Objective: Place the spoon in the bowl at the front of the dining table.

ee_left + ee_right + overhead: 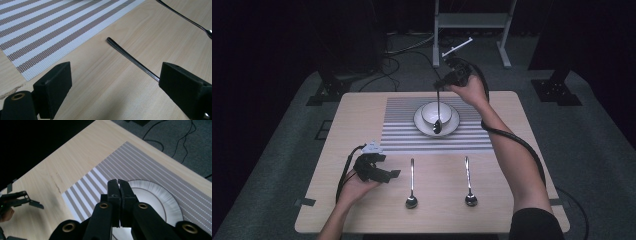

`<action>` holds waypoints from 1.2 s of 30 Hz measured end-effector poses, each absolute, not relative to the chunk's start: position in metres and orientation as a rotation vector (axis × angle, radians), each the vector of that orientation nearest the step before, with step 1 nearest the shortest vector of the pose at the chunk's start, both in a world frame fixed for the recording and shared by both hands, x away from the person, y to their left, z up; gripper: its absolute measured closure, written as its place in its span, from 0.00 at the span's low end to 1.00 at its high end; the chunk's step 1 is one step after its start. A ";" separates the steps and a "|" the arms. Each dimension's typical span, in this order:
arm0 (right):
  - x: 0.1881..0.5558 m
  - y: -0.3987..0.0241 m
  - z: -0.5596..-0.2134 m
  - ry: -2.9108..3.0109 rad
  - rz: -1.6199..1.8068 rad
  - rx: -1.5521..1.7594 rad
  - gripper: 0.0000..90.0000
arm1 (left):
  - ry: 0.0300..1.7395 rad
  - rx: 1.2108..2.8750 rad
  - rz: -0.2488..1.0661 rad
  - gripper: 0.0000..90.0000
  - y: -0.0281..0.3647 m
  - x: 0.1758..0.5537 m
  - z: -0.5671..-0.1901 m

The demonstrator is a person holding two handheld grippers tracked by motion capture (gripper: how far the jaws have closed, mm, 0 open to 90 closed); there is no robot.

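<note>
Spoon (437, 112) pinched by handle in right hand-held gripper (439, 86), hanging below it into bowl (430, 111); left hand-held gripper (392, 174) spread, resting on surface (512, 150).

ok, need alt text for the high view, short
The right tongs, shut on the handle of a hanging metal spoon, hold its head in a white ceramic bowl on a white plate, which sits on a striped placemat. Two more metal spoons lie on the pale wooden table beside the open left tongs.
</note>
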State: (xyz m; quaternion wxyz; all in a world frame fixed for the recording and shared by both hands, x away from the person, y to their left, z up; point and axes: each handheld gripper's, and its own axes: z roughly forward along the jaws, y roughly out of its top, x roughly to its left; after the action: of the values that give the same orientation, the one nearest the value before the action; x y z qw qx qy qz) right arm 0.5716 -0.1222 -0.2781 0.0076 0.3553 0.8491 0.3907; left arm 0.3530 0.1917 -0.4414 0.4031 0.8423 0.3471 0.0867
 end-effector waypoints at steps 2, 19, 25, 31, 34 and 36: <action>0.574 -0.123 -0.276 2.638 1.231 1.115 0.98 | 0.876 2.126 0.218 0.11 0.192 0.353 -0.441; 0.591 -0.126 -0.273 2.555 1.227 1.179 0.98 | 0.874 2.127 0.208 0.11 0.190 0.353 -0.442; 0.594 -0.125 -0.273 2.524 1.216 1.191 0.98 | 0.862 2.140 0.209 0.11 0.187 0.352 -0.443; 0.595 -0.123 -0.272 2.499 1.202 1.198 0.98 | 0.867 2.132 0.212 0.11 0.189 0.352 -0.443; 0.597 -0.125 -0.276 2.491 1.191 1.208 0.98 | 0.864 2.135 0.216 0.11 0.189 0.352 -0.442; 0.597 -0.124 -0.277 2.489 1.192 1.211 0.98 | 0.863 2.134 0.216 0.12 0.189 0.352 -0.442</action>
State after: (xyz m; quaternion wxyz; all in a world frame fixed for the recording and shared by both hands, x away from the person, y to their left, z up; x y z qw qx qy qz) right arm 0.5968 -0.1245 -0.2774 0.0640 0.4009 0.8242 0.3947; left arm 0.3516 0.1889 -0.4422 0.4030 0.8447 0.3417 0.0853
